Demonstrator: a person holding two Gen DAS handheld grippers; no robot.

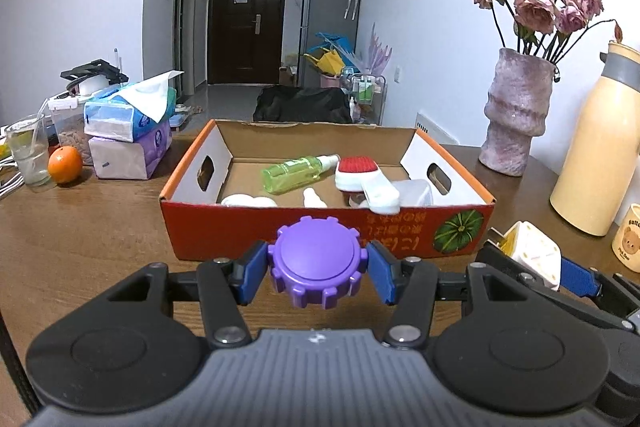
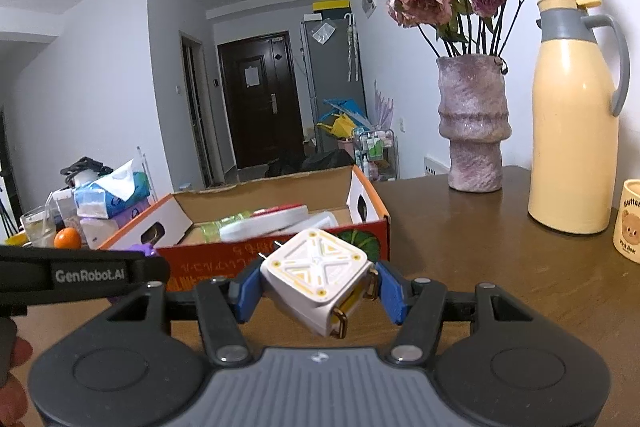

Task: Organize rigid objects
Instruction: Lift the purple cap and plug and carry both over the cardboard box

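While gripped: ridged purple cap (glossy plastic).

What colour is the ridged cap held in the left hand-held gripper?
Purple cap, clearest in the left wrist view.

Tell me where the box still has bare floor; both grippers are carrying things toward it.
The cardboard box has bare floor along its back wall and left side, behind the green bottle. The right half is crowded by the red-topped brush and white container.

Wooden table: orange beside glass, stacked tissue packs, flower vase, cream thermos.
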